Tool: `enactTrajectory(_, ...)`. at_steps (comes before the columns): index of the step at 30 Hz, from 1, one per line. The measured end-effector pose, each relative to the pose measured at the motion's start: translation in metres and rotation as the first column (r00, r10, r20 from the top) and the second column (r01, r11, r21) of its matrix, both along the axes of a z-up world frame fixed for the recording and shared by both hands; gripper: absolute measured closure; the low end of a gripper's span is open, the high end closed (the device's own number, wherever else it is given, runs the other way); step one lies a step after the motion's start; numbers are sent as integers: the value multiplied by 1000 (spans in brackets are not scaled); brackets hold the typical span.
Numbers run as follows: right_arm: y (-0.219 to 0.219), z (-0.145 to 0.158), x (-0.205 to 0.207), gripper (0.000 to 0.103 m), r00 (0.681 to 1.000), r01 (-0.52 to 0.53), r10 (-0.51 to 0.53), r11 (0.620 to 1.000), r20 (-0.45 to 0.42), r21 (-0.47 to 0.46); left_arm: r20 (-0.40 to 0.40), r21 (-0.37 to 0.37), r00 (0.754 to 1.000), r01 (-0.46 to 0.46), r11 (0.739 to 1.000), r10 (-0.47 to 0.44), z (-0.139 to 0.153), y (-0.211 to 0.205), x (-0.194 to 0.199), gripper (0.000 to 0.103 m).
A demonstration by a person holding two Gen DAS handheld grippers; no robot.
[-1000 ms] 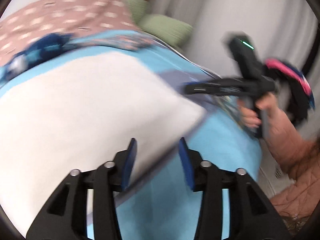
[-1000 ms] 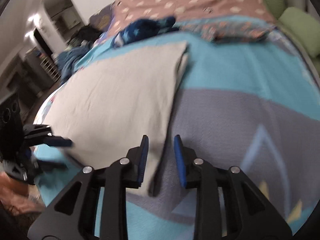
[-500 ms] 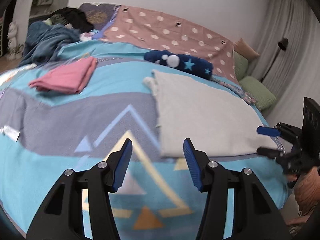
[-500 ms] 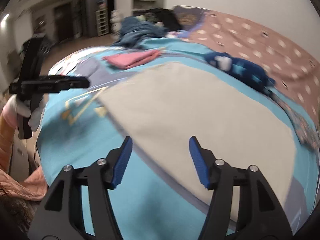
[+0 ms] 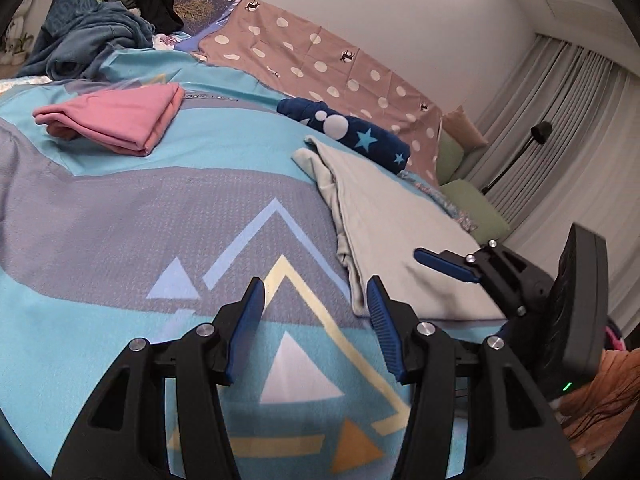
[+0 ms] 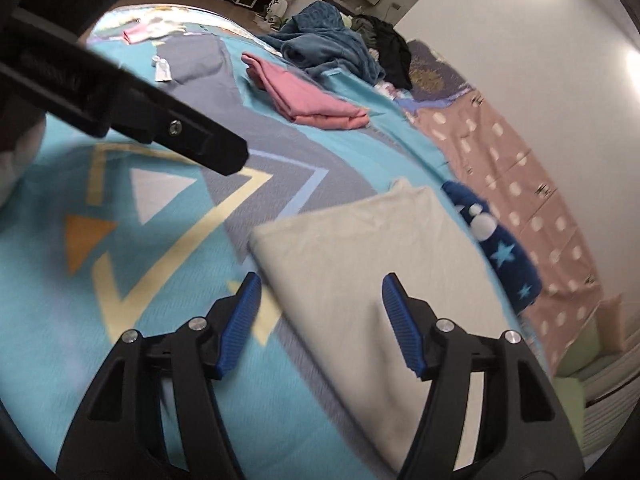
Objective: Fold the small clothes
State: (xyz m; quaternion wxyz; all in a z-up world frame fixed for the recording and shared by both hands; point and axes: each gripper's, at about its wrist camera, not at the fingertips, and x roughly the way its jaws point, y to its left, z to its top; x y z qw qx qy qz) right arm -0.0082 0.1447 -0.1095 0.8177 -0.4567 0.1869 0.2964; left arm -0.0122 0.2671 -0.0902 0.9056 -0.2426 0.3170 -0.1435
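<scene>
Both tools hang spread and empty over the bed: the left gripper [image 5: 316,304] just beside the near edge of the cream cloth [image 5: 404,232], the right gripper [image 6: 320,300] over its near corner. The step in hand looks like taking hold for the next fold. To do it well, each should pinch a near corner through all layers, then lift evenly so the stack does not slide apart. The cream cloth lies flat on the blue bedspread [image 5: 120,320], doubled, its left edge slightly rumpled. Farther off sit a folded pink garment [image 5: 116,120] and a navy star-patterned roll [image 5: 352,136].
</scene>
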Motion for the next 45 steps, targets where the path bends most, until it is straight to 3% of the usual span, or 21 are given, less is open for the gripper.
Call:
enactTrajectory(1,6,-2,1,49,1000,-4,4,1000,24,-8,2,-14,1000,2,1000,-2,0,2,2,49)
enactTrajectory(3,18,-8,0,90,997,6,-3,999,77,-36,1,-45,1000,-3,999,3,-3,7,6,49)
enactTrajectory(4,19,-7,1,96,995,11,-8,1000,96,-28,0,-59,1000,-4,998,4,-4,9,6,49)
enactTrajectory(6,8,11,6,97,998,24,-28,997,56,70,5,-100,1000,-4,995,5,-7,13,5,49)
enactTrajectory(10,-28,58,36,98,973,147,-79,935,-217,322,15,-140,1000,17,990,-15,-4,18,10,49)
enactTrajectory(12,-35,66,44,98,956,175,-72,917,-283,359,24,-194,997,74,978,-70,-2,19,25,42)
enactTrajectory(16,-35,69,43,98,946,198,-79,908,-315,369,15,-396,984,167,903,-176,-7,24,85,40)
enactTrajectory(20,-32,64,34,98,945,191,-76,917,-317,349,-91,-557,953,191,808,-289,-27,11,165,40)
enactTrajectory(22,-30,64,32,98,946,189,-76,919,-315,345,-142,-537,944,179,824,-298,-34,0,191,40)
enactTrajectory(23,-30,64,31,98,944,190,-75,919,-320,345,-146,-491,955,158,857,-259,-33,-5,200,55)
enactTrajectory(24,-28,65,30,99,939,187,-63,917,-337,352,-142,-438,967,132,889,-214,-29,-7,207,93)
enactTrajectory(26,-20,58,24,99,936,173,-50,927,-349,332,-75,-374,990,87,923,-123,-22,-5,210,103)
enactTrajectory(29,-10,33,23,99,919,177,-71,953,-387,245,-59,-424,997,24,905,-54,-31,9,204,103)
enactTrajectory(33,-22,34,29,98,887,213,-58,932,-457,294,-79,-447,993,43,893,-87,-32,17,194,100)
enactTrajectory(34,-25,38,28,97,886,217,-59,930,-460,297,-78,-432,992,60,900,-104,-27,15,191,91)
enactTrajectory(36,-28,41,25,97,893,205,-54,933,-447,297,-56,-430,985,125,894,-165,-16,9,182,46)
enactTrajectory(38,-29,42,20,97,901,190,-48,937,-431,293,-40,-407,967,213,888,-251,-9,-3,179,33)
enactTrajectory(41,-31,41,14,97,901,169,-23,939,-433,301,-122,-366,939,259,894,-322,-20,-26,188,31)
enactTrajectory(43,-27,41,8,97,905,152,-8,940,-425,305,-98,-342,947,257,904,-306,-22,-35,198,31)
enactTrajectory(44,-25,40,4,99,908,144,-4,942,-420,303,-94,-320,947,263,910,-307,-20,-40,207,34)
enactTrajectory(45,-23,40,1,99,911,139,-3,944,-413,300,-91,-313,952,252,916,-293,-20,-41,215,50)
